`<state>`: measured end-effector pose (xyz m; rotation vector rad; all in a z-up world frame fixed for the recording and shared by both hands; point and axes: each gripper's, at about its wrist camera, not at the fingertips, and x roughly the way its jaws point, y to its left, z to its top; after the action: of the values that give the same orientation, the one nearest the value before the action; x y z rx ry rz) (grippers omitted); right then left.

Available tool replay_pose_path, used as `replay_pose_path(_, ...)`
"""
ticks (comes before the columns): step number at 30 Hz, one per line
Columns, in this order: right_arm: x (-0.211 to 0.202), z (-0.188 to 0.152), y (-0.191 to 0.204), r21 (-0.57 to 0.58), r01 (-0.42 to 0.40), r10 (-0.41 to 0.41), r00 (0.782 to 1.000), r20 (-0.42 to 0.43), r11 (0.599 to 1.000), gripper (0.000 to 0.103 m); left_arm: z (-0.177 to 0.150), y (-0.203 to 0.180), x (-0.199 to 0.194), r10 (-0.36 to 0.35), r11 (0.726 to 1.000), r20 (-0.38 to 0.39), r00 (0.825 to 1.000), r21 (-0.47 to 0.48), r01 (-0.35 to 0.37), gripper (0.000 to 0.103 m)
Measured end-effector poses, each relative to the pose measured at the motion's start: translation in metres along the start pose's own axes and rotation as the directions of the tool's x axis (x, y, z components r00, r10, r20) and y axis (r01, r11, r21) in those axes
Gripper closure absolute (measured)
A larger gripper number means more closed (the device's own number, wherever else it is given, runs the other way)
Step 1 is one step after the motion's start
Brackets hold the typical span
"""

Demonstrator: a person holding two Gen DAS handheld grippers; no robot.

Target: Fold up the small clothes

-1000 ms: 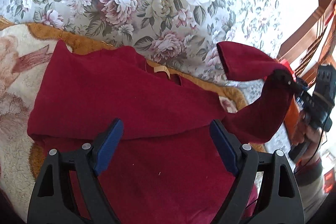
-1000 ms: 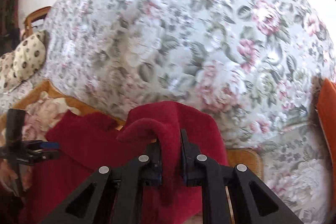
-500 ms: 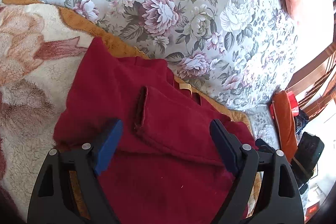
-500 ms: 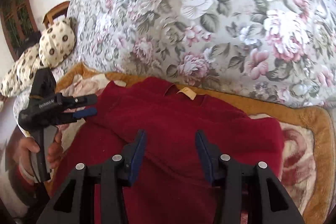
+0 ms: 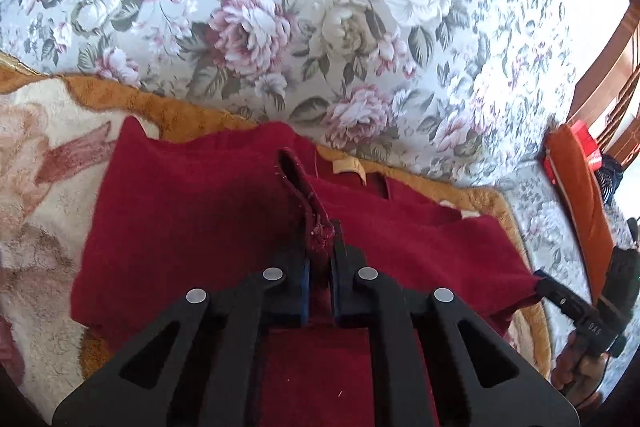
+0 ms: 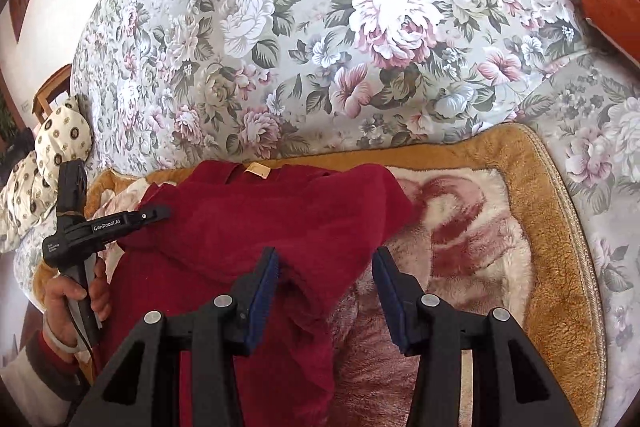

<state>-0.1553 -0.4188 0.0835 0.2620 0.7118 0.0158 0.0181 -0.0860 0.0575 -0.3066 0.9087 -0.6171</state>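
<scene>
Dark red fleece top [image 5: 192,211], partly folded, on a plush blanket [image 6: 516,195] over a floral sofa [image 5: 320,7].

Fabric deep crimson, soft nap; tan neck label [image 5: 349,169] faces the sofa back; one sleeve lies across the body. Left gripper [image 5: 319,255]: jaws closed tight on the sleeve cuff [image 5: 298,175], lifting it into a ridge. Right gripper [image 6: 326,291]: jaws parted about halfway, straddling the top's right edge, gripping nothing.

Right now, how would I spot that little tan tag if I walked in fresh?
Find the big floral cushion, then the dark red garment lying on the fleecy blanket below it. The tan tag sits at the garment's neckline, nearest the cushion, the only pale patch on the red.
</scene>
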Motion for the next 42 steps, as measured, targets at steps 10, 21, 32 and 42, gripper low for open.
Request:
replay_pose_path(10, 0.011, 0.001, 0.037, -0.082, 0.003, -0.005, 1.0, -0.024, 0.997, 0.056, 0.014, 0.068, -0.028, 0.123, 0.981, 0.045, 0.991, -0.154, -0.115, 0.097)
replay_pose_path(21, 0.073, 0.0, -0.03, 0.336, -0.058, 0.099, 0.989, -0.108, 0.94, 0.044, 0.0, 0.061, -0.022, 0.179, 0.98, 0.003, 0.984, -0.088, -0.178, 0.097)
replay_pose_path(32, 0.123, 0.036, -0.016, -0.03, 0.343, -0.344, 0.931, -0.119, 0.939, 0.095, -0.014, 0.068, -0.007, 0.235, 0.97, -0.055, 0.97, -0.049, -0.238, 0.097)
replay_pose_path(42, 0.064, 0.006, -0.044, 0.32, -0.046, 0.09, 0.988, -0.124, 0.946, 0.041, -0.019, 0.065, -0.014, 0.233, 0.97, -0.038, 0.972, -0.06, -0.235, 0.097)
